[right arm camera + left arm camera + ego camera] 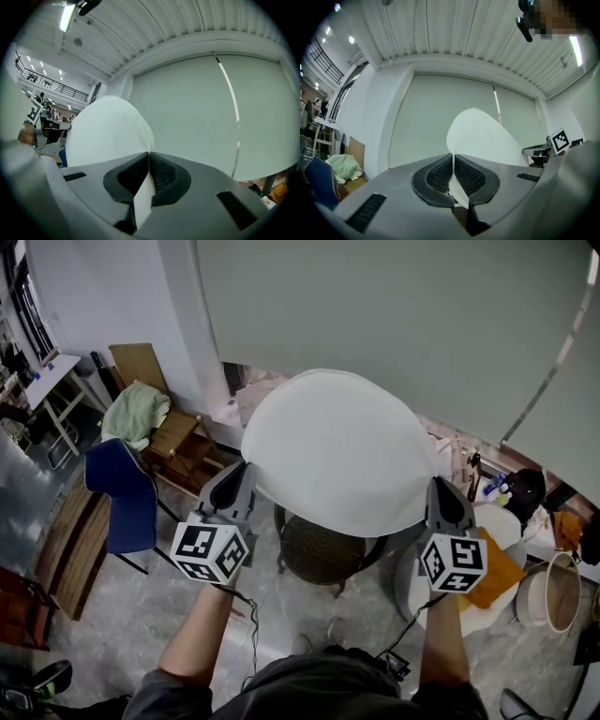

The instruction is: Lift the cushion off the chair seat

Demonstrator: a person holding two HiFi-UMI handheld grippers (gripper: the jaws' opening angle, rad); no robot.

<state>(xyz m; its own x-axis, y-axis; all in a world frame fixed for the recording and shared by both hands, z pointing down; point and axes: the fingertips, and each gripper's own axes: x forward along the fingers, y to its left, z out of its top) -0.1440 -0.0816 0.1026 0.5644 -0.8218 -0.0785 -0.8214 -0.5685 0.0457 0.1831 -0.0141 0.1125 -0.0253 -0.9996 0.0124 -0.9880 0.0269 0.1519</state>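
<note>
Pinching with the left claw [241, 472] and right claw [438, 488], both pressed tight on the thin edge of the cushion [342, 451], at its 9 and 4 o'clock. Held up, seemingly clear of the chair [323, 554] at 6 o'clock. Keep both level, raise together, and avoid pulling apart and losing the hem.
</note>
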